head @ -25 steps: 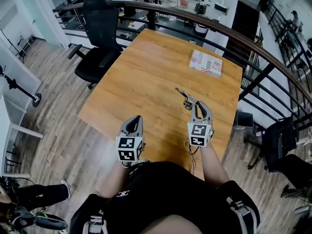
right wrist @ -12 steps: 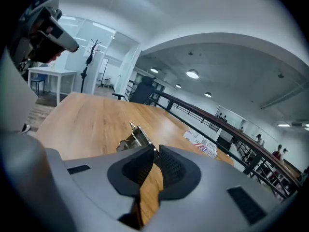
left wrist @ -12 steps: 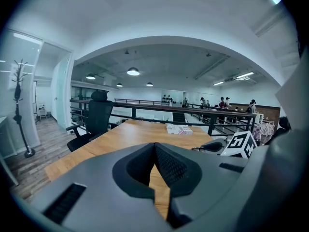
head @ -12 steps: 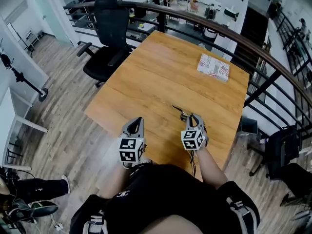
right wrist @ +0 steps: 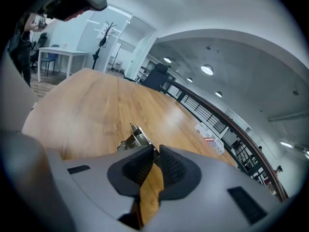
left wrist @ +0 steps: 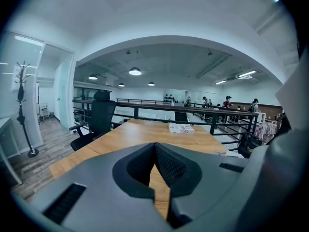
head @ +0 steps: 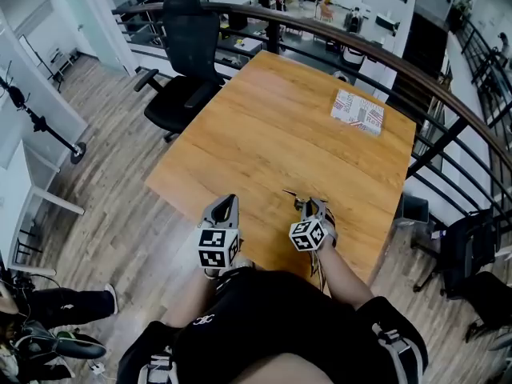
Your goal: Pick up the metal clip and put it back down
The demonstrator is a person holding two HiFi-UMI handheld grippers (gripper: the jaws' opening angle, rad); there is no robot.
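- Jaws of the right gripper [right wrist: 153, 154] pinched the metal clip [right wrist: 134, 138] over the wooden table [head: 264, 118].
- Left gripper [left wrist: 154, 148] was closed tip to tip, holding nothing, beside it.

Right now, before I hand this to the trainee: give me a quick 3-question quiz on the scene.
1. True or false: the left gripper has its jaws wide apart.
2. What lies near the far right corner of the table? A. box B. mug C. laptop
3. Fill in: the right gripper is shut on the ____.

Key:
1. False; its jaws are together, with nothing between them.
2. A
3. clip
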